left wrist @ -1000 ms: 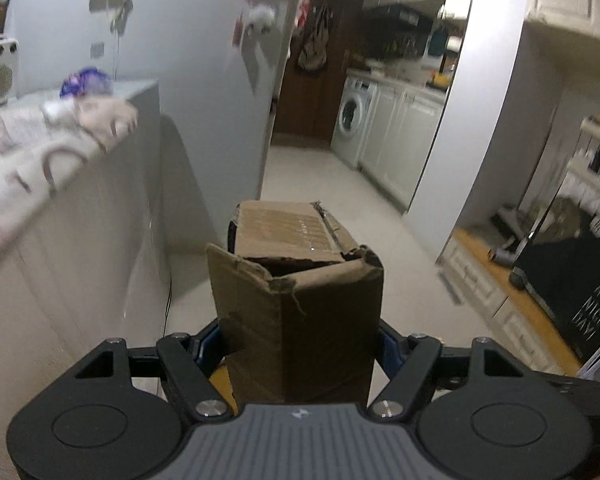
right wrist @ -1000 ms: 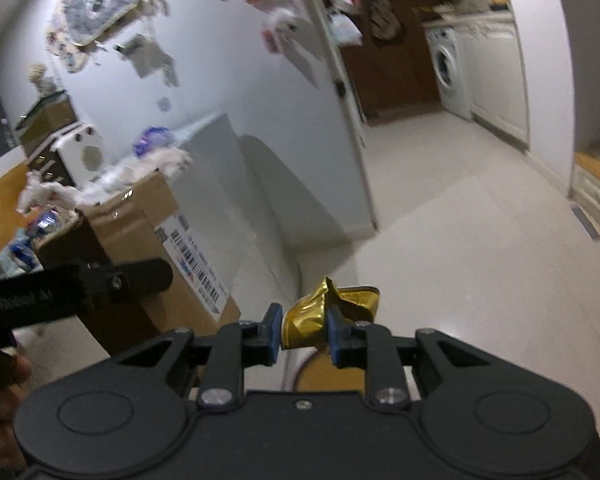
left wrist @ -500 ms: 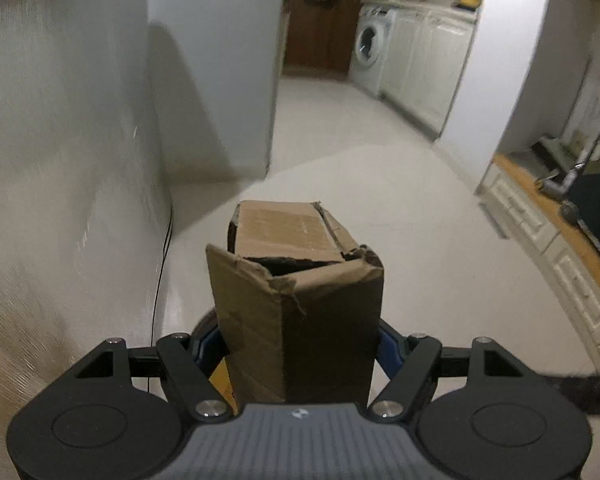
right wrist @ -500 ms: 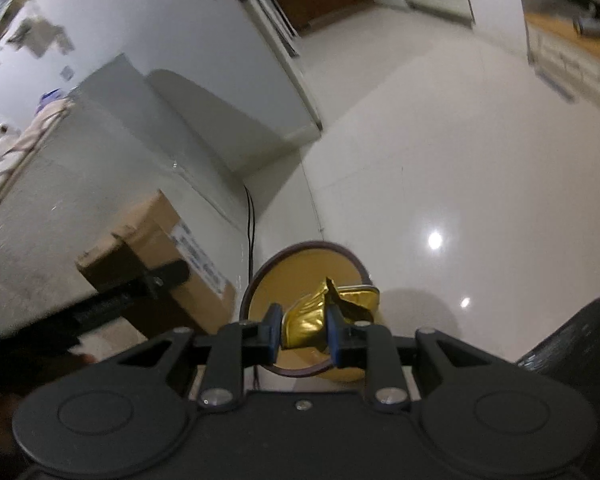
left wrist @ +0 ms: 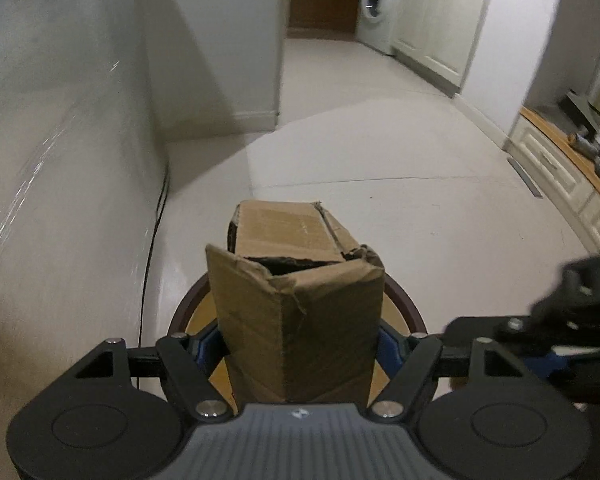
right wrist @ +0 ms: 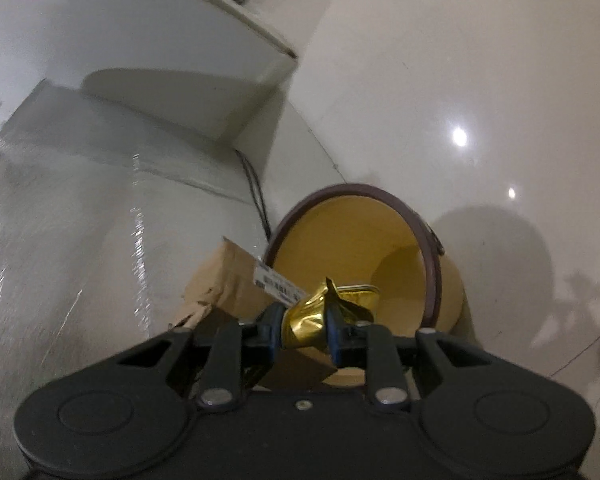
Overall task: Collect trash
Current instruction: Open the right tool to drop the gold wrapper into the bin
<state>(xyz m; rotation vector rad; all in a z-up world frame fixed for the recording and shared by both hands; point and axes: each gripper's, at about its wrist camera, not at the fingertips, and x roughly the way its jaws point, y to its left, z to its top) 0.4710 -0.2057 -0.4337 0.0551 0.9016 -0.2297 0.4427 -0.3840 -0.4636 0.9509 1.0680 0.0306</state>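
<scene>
Left tool (left wrist: pixel 300 350) is clamped on the cardboard box (left wrist: pixel 296 316), fingers spread wide to span it. The box stands upright in the grip, torn open end up, long axis pointing away from me. Under it I see the dark rim of the bin (left wrist: pixel 400 294) on the floor (left wrist: pixel 420 184), so the box sits directly above the bin mouth, bottom end looks roughly level with the rim. White appliance wall (left wrist: pixel 60 160) runs along the left, a black cable (left wrist: pixel 156 232) hanging beside it.

Right tool (right wrist: pixel 304 330) pinches a crumpled gold foil wrapper (right wrist: pixel 324 312), fingers narrow. From this view the bin (right wrist: pixel 430 248) lies just ahead and slightly right of the wrapper, yellow inside facing the camera, nothing visible inside. The box (right wrist: pixel 236 276) with its barcode label (right wrist: pixel 278 282) crosses the bin's left rim, beside the wrapper.

My read: both pieces are at the drop point. The box is nearer the opening and blocks part of it, so I'd let the left one go first, then the wrapper. Risk: box jams across the rim.
</scene>
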